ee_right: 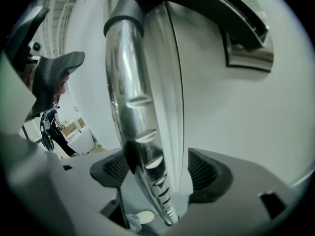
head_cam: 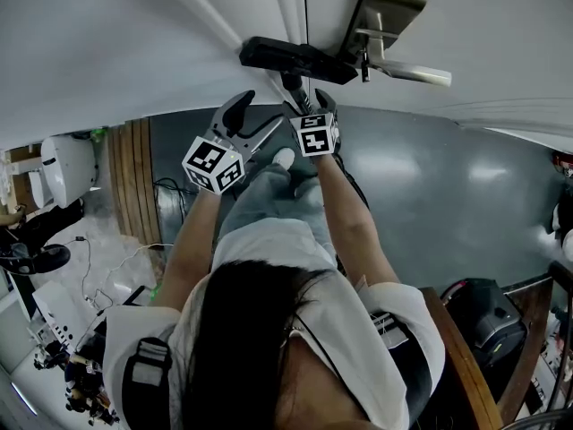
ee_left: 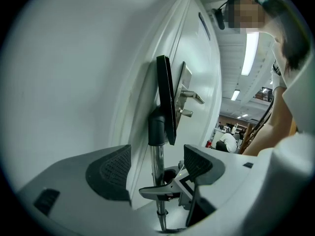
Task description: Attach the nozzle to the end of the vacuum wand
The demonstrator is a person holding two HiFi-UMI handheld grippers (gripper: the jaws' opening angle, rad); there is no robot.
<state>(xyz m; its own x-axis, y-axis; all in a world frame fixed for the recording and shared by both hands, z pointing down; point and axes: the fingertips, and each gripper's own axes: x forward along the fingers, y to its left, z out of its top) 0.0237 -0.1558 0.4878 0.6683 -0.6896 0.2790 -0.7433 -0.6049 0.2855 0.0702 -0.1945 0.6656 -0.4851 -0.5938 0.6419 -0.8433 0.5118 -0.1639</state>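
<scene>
White door — metal lever handle; grey floor.

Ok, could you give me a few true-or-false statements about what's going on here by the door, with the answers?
1. The black nozzle sits on the end of the shiny wand. True.
2. The right gripper squeezes the wand. False: its jaws stand wide apart around it, not pressing.
3. A handle shows on the white door beside the nozzle. True.
4. The left gripper holds the nozzle. False: its jaws are open, gripping nothing.
</scene>
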